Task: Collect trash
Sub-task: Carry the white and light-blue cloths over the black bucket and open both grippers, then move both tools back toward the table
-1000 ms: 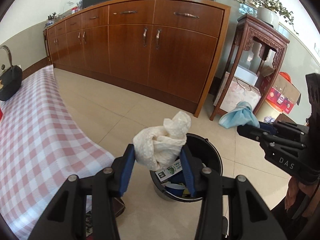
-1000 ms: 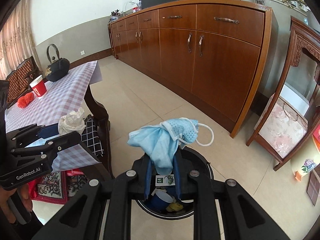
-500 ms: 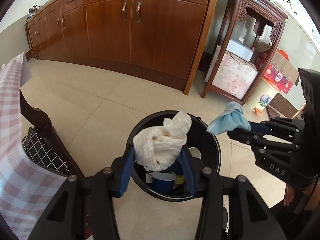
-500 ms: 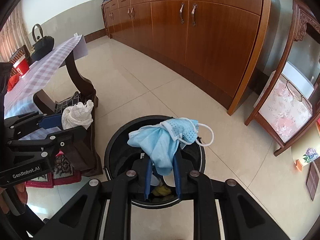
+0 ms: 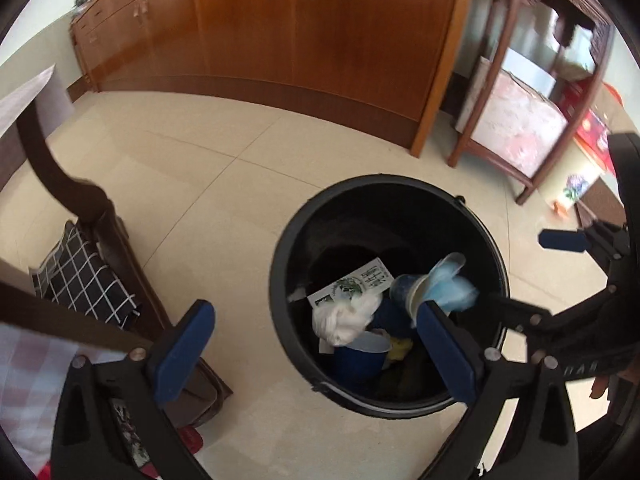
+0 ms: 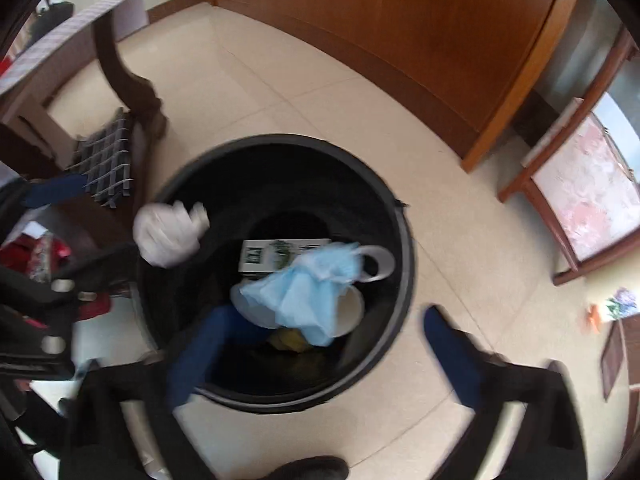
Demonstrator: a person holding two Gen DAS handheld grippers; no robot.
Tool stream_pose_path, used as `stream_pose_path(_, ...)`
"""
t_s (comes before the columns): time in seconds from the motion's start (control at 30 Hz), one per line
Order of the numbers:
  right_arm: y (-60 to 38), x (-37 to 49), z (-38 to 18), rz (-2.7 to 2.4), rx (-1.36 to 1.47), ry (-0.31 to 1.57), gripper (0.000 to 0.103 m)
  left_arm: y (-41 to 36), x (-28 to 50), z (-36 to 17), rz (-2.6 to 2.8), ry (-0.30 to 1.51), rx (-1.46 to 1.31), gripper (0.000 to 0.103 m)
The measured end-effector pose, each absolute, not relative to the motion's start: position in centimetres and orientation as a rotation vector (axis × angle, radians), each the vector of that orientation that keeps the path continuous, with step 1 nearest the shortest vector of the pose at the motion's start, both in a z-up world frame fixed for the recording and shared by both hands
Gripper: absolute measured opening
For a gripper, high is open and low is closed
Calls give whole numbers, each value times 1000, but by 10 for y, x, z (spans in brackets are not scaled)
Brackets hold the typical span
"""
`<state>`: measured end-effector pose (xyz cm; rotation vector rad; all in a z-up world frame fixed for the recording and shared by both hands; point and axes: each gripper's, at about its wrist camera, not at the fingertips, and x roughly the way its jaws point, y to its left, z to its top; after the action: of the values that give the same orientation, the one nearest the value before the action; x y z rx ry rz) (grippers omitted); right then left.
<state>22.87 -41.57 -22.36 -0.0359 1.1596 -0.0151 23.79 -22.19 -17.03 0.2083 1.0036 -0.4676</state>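
Tiled floor carries a black bin (image 5: 280, 280) before a brown sideboard (image 5: 320, 40), with a table leg (image 5: 60, 184) at nine o'clock. A second ago each gripper clamped one item above the rim; now both sets of jaws are opening, nothing between them. Left gripper (image 5: 316, 356) has released the white tissue wad (image 5: 344, 316); right gripper (image 6: 316, 352) the blue face mask (image 6: 308, 292). I judge both items binned. Left view shows the wad landed inside; right view, blurred, catches it at the rim's ten o'clock.
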Motion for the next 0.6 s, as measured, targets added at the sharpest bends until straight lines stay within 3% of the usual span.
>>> stream_pose_path(0.6,-420,196,-171,-111,-18,1010,103,-194,216,-125,-427,937,181,102)
